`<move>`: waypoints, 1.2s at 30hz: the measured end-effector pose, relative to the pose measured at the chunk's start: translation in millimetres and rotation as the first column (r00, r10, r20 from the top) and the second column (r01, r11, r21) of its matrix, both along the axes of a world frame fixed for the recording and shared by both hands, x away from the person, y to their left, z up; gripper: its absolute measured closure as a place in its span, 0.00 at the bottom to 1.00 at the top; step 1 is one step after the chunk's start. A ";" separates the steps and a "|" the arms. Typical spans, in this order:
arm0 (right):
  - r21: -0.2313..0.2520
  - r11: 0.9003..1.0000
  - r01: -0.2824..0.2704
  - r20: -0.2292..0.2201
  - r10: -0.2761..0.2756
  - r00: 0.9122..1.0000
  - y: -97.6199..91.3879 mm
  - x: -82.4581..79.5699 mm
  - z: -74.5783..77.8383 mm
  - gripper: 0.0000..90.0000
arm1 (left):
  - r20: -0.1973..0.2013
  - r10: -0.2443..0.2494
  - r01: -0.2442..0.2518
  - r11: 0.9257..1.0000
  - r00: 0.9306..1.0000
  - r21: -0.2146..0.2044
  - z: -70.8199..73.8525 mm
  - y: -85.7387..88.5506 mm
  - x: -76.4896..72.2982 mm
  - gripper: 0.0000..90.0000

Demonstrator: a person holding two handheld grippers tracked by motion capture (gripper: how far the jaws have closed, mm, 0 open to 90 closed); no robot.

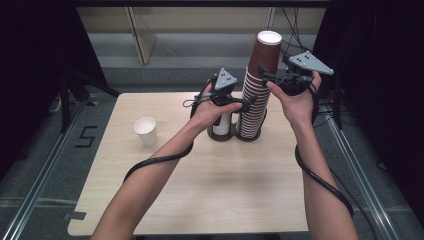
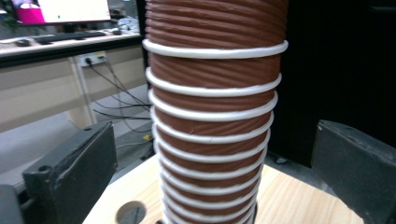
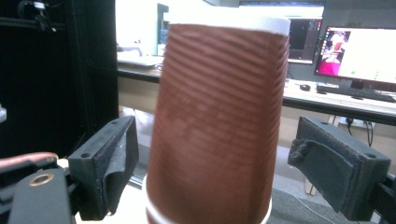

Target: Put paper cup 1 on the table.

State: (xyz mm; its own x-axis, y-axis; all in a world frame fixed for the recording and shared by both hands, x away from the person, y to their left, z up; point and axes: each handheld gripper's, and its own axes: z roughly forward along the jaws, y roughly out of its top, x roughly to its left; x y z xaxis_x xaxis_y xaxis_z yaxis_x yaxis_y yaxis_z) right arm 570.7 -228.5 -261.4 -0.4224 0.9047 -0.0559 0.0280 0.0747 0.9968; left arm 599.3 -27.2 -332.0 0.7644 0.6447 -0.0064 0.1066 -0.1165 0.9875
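High view: tall stack of brown ribbed paper cups (image 1: 256, 95) in a holder near the table's (image 1: 200, 195) far edge. Left gripper (image 1: 247, 102) brackets mid-stack, right gripper (image 1: 267, 75) brackets the top cup (image 3: 217, 121); both spread wide, nothing clamped. Cups likely light, crushable; grip gently on the ribbed wall.
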 end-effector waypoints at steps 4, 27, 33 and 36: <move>-0.006 1.000 -0.003 -0.007 0.003 1.000 2.4 10.6 5.7 0.17 | -0.015 -0.019 0.019 1.000 1.000 -0.014 2.0 -8.8 7.1 0.00; 0.006 1.000 0.003 -0.038 -0.002 0.999 16.0 31.2 13.1 0.18 | -0.041 -0.012 0.010 0.999 0.999 -0.039 17.7 -26.4 26.5 0.08; 0.014 1.000 0.011 -0.036 -0.011 0.999 16.3 31.2 13.2 0.20 | -0.046 -0.009 0.007 0.999 0.999 -0.037 15.6 -27.7 27.5 0.07; 0.012 1.000 0.014 -0.027 -0.014 1.000 16.2 30.6 15.4 0.21 | -0.048 -0.008 0.007 0.999 0.999 -0.034 16.1 -27.7 27.5 0.07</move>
State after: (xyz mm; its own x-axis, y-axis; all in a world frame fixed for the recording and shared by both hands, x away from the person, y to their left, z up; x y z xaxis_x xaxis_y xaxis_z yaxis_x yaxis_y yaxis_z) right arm 601.3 -212.4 -246.0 -0.4108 0.9111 -0.0341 0.0554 0.0623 0.9965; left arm 626.8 -55.0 -315.9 0.7676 0.6377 -0.0645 0.1530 -0.0846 0.9846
